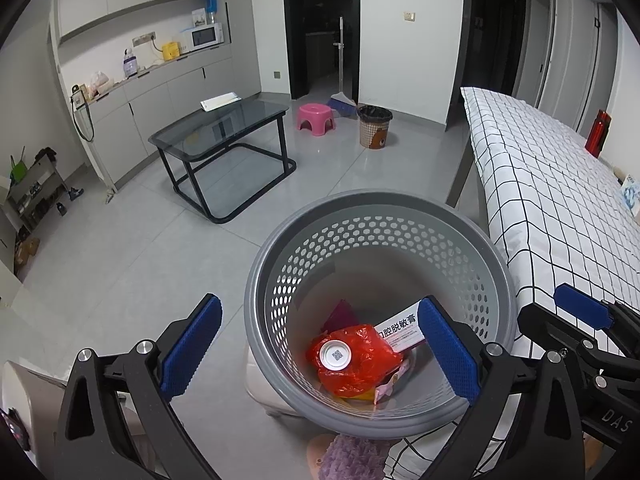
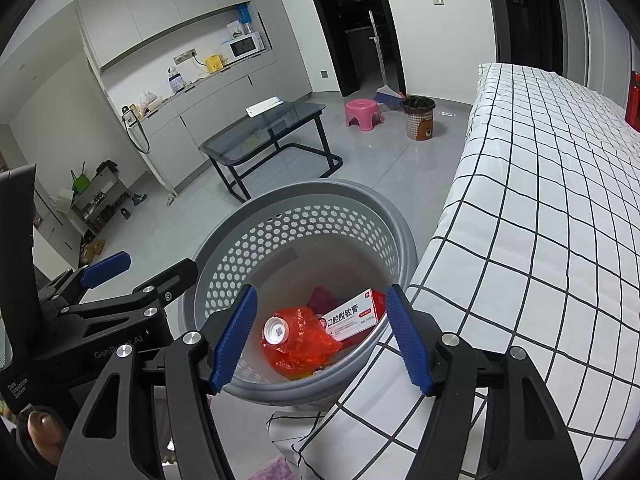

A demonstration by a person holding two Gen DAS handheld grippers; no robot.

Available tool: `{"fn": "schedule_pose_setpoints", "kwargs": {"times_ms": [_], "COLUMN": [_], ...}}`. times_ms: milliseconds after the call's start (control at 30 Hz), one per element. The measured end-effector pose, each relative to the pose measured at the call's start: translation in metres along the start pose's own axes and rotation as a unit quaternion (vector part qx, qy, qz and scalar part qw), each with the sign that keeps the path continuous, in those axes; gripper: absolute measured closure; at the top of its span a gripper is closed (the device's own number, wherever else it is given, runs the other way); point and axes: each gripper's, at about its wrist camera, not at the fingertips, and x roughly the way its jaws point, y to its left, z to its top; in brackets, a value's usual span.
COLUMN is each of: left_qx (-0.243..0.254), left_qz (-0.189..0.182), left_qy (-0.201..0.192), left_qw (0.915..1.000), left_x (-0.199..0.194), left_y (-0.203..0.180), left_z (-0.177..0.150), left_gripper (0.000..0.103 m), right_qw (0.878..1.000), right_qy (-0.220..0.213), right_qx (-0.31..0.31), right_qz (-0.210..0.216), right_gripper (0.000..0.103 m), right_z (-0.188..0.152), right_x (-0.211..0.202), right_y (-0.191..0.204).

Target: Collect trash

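Observation:
A grey perforated waste basket stands on the floor beside the bed; it also shows in the right wrist view. Inside lie a red plastic bag around a bottle with a white cap, a red-and-white toothpaste box and a magenta scrap. The bag and box show in the right wrist view too. My left gripper is open and empty above the basket's near rim. My right gripper is open and empty over the basket, next to the bed edge.
A bed with a white checked cover runs along the right. A glass coffee table, a pink stool, a broom and a brown bin stand further off on the grey floor. A purple mat lies below.

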Motion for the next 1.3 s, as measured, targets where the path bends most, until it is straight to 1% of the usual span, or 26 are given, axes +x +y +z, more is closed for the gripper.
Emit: {"fn": "schedule_pose_setpoints", "kwargs": {"times_ms": [500,1300], "left_qx": [-0.006,0.003], "left_qz": [0.006,0.016], "left_qy": [0.003,-0.002], "left_qw": [1.0,0.9999], "left_x": [0.0005,-0.0017], "left_y": [0.003,-0.0038], "left_z": [-0.001,-0.0011], "left_gripper": [0.006,0.006], "right_qw": [1.0,1.0], "right_qy": [0.0,0.0], "right_qx": [0.0,-0.001], "right_qz": [0.001,0.0], "right_gripper": [0.039,0.039], "right_z": [0.0003,0.0], "right_x": [0.0003,0.0002], "right_y": [0.0002,0.0009]}}
